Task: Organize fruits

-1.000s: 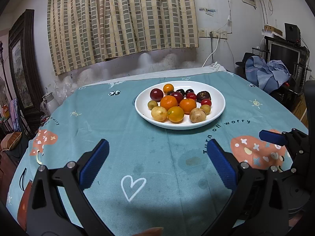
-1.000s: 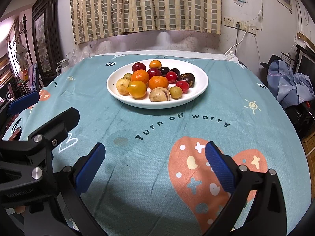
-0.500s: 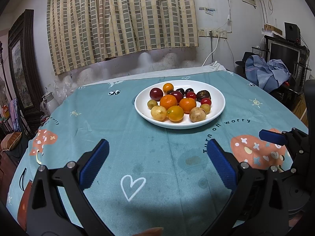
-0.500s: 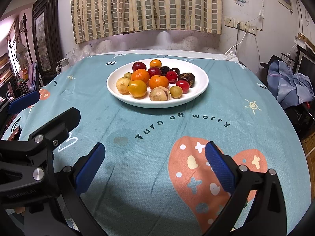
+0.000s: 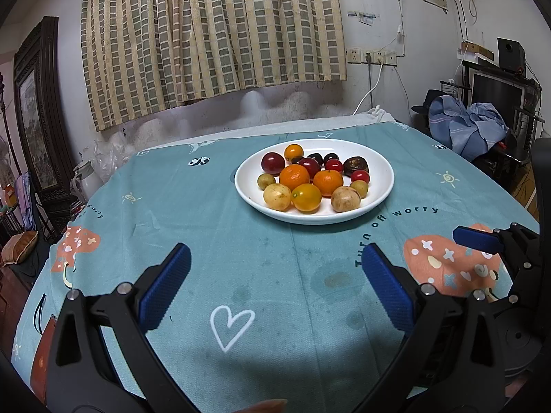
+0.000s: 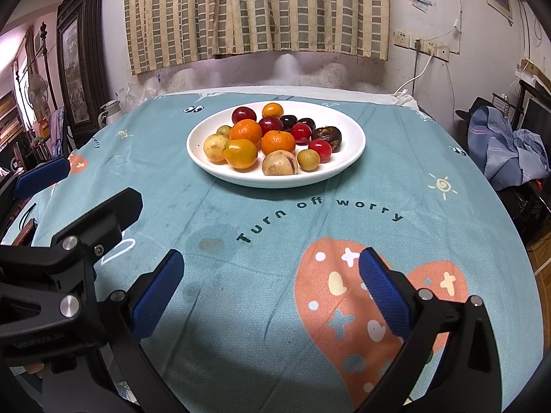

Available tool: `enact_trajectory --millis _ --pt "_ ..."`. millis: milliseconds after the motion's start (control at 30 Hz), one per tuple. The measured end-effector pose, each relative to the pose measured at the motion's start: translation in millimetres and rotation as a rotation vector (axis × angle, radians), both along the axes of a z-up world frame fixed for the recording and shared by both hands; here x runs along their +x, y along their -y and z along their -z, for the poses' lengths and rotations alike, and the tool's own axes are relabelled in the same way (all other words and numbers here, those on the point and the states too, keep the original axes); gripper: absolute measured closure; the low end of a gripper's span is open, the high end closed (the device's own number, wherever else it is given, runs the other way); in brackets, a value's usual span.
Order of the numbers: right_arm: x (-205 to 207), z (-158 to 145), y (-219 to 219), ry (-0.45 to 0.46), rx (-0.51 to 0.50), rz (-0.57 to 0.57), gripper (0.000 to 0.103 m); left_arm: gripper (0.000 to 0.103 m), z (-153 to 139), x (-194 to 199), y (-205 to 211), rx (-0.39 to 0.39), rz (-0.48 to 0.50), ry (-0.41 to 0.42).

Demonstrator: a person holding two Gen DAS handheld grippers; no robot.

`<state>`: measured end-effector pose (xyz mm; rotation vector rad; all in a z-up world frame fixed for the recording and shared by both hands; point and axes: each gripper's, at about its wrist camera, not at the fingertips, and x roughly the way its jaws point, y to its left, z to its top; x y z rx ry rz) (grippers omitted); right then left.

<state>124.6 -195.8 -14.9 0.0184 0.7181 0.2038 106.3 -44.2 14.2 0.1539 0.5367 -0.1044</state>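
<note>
A white plate (image 5: 380,191) (image 6: 351,161) sits mid-table, heaped with several small fruits: two oranges (image 5: 293,177) (image 6: 278,142), yellow tomatoes (image 5: 306,198) (image 6: 240,153), pale round fruits (image 5: 277,197) (image 6: 279,163), red cherry tomatoes (image 5: 333,165) (image 6: 320,146) and dark plums (image 5: 272,163) (image 6: 243,115). My left gripper (image 5: 275,261) is open over the cloth, well short of the plate, nothing between its fingers. My right gripper (image 6: 270,265) is open too, hovering over a pink print nearer the table's front. Each gripper shows at the other view's edge.
The round table wears a teal cloth (image 5: 206,241) (image 6: 413,206) printed with a heart, pink mushrooms and "Turn off worry". Behind stand a checked curtain (image 5: 206,34), a dark framed picture (image 5: 31,110) at left, and a chair with blue clothes (image 5: 468,127) at right.
</note>
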Motion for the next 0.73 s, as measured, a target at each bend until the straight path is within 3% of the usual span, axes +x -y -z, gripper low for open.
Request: enact_trajectory --millis 433,733 --pt "0 1 0 0.001 -0.002 0.001 0.001 0.002 3 -3 0 0.001 -0.009 0.030" --pt "1 5 2 -0.002 0.000 -0.001 0.001 0.002 9 1 -3 -0.008 0.004 -0.006"
